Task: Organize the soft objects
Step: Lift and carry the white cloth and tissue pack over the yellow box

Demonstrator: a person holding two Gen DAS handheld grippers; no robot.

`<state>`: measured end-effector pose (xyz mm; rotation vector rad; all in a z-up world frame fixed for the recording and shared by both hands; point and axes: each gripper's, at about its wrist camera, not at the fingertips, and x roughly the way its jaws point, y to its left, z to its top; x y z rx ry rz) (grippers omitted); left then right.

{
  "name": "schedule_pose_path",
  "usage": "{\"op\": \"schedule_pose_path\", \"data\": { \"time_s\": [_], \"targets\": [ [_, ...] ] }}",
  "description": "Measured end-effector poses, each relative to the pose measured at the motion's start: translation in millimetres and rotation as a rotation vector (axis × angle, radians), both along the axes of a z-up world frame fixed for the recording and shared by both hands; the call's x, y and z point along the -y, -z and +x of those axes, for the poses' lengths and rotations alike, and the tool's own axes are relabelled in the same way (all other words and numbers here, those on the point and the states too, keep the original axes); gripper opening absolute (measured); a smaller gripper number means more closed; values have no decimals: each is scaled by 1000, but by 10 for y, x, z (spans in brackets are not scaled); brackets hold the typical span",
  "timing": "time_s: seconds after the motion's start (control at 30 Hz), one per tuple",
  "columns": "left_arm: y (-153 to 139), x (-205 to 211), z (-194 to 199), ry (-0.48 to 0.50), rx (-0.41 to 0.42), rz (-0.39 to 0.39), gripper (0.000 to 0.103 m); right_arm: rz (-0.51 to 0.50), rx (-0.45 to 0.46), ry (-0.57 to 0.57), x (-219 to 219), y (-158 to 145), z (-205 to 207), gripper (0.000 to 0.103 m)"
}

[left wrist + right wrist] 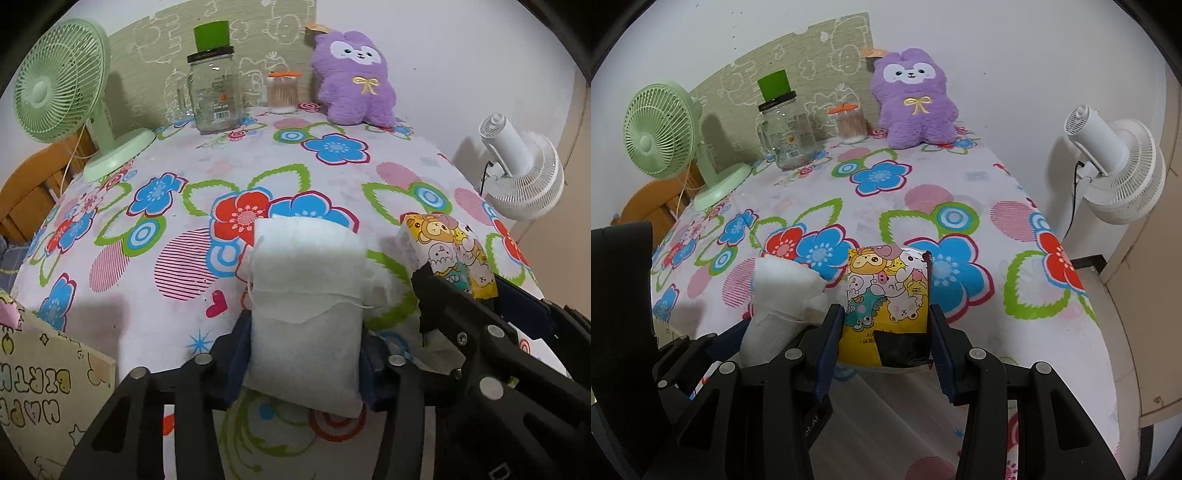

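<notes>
- Here, the left gripper (304, 354) is clamped on a soft white folded cloth pad (306, 310), held above the flower-printed tablecloth (332, 173).
- The right gripper (886, 332) grips a small tissue pack with yellow cartoon-animal wrapping (886, 291), just beside the pad.
- A purple plush toy (352, 79) sits at the far edge, near a clear glass jar (214, 94).
</notes>
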<state>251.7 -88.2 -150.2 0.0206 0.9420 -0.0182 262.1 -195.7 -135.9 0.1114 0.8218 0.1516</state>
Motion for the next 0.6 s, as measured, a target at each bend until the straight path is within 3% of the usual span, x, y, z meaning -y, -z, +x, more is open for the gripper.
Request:
{"op": "schedule_pose_path", "data": {
  "time_s": [0.17, 0.6],
  "targets": [
    [-18, 51, -95, 15, -4, 13, 43, -8, -2, 10, 36, -7, -76, 49],
    [-245, 115, -453, 51, 43, 15, 42, -11, 33, 27, 90, -185, -420, 49]
  ]
}}
